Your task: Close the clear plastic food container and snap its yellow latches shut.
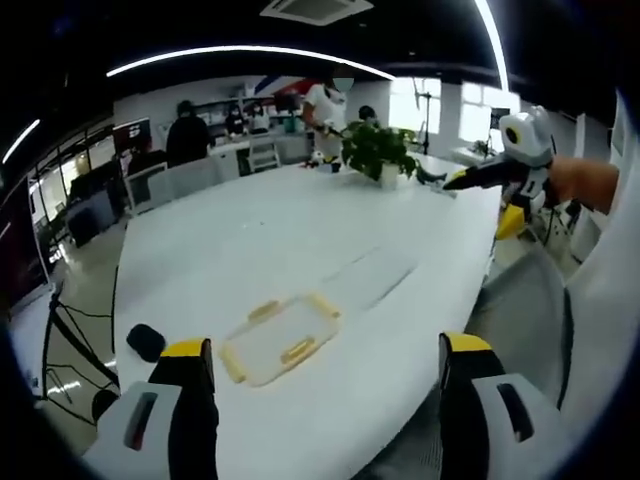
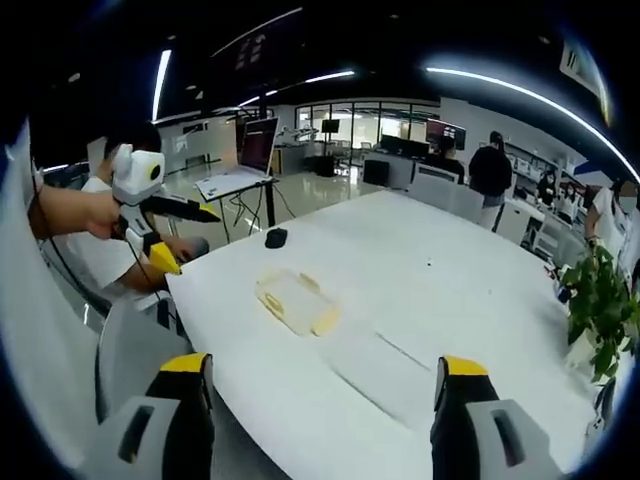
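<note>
A: Where's the container (image 1: pixel 281 339)?

B: Flat on the white desk (image 1: pixel 300 240), ahead of the left gripper (image 1: pixel 325 350), between its jaws and nearer the left one. Its yellow latches (image 1: pixel 299 350) sit at the rim.

A: And the jaws?

B: Both pairs spread wide, holding nothing. The right gripper (image 2: pixel 322 368) is held off the desk edge, container (image 2: pixel 296 300) well ahead.

A: Anything else?

B: A dark mouse (image 1: pixel 146 341) beside the left jaw, a plant (image 1: pixel 378 150) far ahead.

One container (image 1: pixel 281 338), two tongs (image 1: pixel 325 365) (image 2: pixel 325 372), one potted plant (image 1: pixel 378 150).
</note>
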Demonstrator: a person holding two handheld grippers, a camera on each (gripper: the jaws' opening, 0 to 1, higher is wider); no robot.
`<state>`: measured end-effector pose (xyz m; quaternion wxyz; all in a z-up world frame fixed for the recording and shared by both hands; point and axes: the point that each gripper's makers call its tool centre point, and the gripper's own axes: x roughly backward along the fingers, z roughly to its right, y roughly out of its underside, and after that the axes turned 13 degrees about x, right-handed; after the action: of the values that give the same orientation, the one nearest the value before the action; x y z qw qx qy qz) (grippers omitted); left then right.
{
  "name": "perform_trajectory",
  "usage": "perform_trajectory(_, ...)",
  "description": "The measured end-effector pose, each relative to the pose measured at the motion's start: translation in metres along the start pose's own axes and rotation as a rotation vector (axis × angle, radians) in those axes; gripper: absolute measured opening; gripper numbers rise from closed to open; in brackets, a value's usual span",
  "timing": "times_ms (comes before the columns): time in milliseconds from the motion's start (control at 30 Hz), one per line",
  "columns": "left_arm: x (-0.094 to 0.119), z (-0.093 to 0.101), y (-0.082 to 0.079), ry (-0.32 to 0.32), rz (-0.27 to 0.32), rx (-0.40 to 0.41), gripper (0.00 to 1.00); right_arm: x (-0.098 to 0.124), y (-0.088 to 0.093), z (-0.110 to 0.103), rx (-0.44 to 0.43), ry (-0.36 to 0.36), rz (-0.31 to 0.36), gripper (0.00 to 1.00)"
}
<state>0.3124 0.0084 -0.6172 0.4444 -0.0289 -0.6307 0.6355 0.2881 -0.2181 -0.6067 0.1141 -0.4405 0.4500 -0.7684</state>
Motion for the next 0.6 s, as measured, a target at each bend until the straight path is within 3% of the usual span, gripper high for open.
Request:
perform_trajectory(167, -0.003, -0.007, -0.006, 0.016, 0.004, -0.017, 0.9, -0.006, -0.002, 0.002, 0.022, -0.009, -0.004, 0.9)
perform_trajectory(600, -0.016, -0.013, -0.003, 0.096, -0.024, -0.161, 0.91, -0.039, -0.007, 0.0, 0.119, -0.08, -0.009, 0.86)
